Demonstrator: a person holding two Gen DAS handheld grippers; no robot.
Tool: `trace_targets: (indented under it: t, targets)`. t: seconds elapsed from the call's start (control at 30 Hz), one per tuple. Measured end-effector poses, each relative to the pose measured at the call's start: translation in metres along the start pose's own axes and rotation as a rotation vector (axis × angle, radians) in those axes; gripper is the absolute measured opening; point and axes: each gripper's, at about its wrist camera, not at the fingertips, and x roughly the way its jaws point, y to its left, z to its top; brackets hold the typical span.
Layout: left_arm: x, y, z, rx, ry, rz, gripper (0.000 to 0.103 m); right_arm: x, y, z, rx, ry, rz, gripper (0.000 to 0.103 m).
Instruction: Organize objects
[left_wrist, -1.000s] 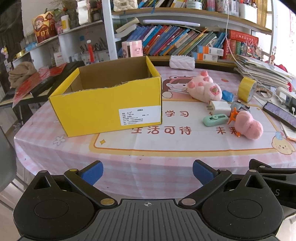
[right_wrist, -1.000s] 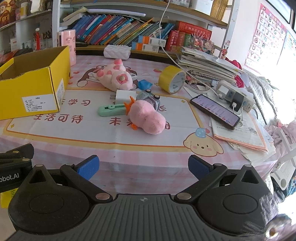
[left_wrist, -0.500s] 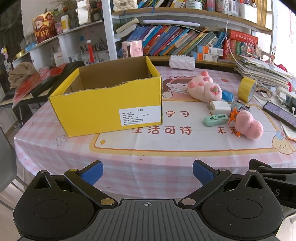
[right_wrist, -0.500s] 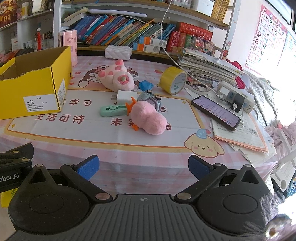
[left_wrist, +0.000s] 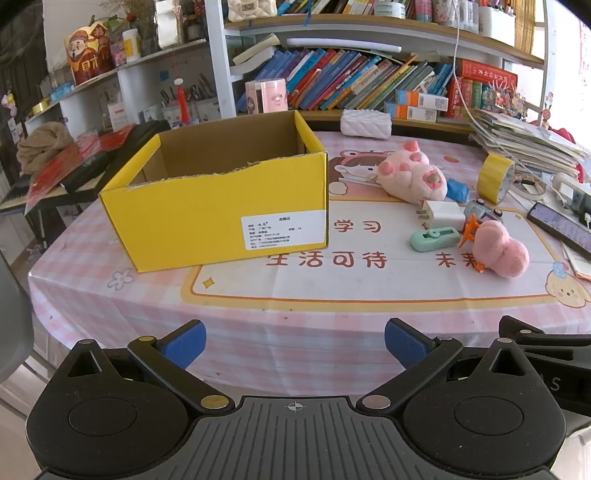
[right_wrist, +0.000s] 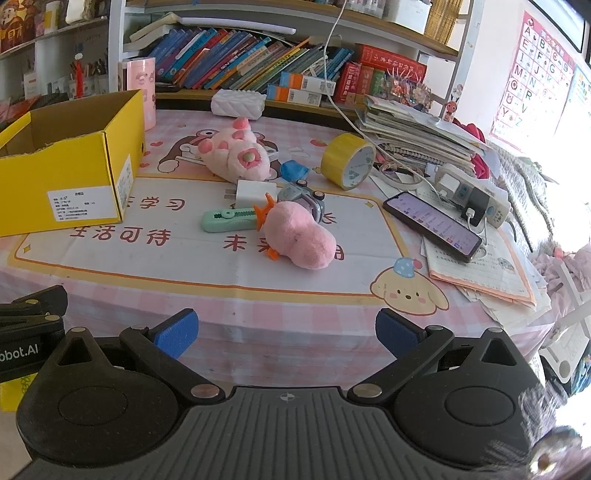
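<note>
Nearest the cameras, the left gripper (left_wrist: 293, 338) and right gripper (right_wrist: 286, 328) hover at the near edge of a round table covered in a pink checked cloth (left_wrist: 258, 328), each with its blue-padded jaws spread wide and holding nothing. Taking the open yellow cardboard box (left_wrist: 221, 206) as landmark: it stands on the cloth with its white label facing the grippers, and what shows of its inside is bare. To its right lies a mint-green utility knife (right_wrist: 229, 219), touching a pink plush toy with orange feet (right_wrist: 299, 236). Just behind these sit a white plug adapter (right_wrist: 255, 194) and a small grey toy car (right_wrist: 301, 197). Farther right of the box lie a pale pink plush paw (right_wrist: 236, 155) and a yellow tape roll (right_wrist: 347, 160) standing on edge. Only the right wrist view shows the whole black smartphone (right_wrist: 432, 225) on papers, a white power strip (right_wrist: 472, 199) and an alphabet poster (right_wrist: 535, 70). Only the left wrist view shows a beige cloth bundle (left_wrist: 42, 144) left of the box.
</note>
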Motion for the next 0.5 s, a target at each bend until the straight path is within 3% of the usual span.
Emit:
trace_targets:
  t: [0.5]
  targets:
    - [-0.0002, 0.0022, 0.0009, 0.002, -0.002, -0.011, 0.103, -0.0018, -0.0005, 0.0001, 0.0, -0.002, -0.007, 0.103]
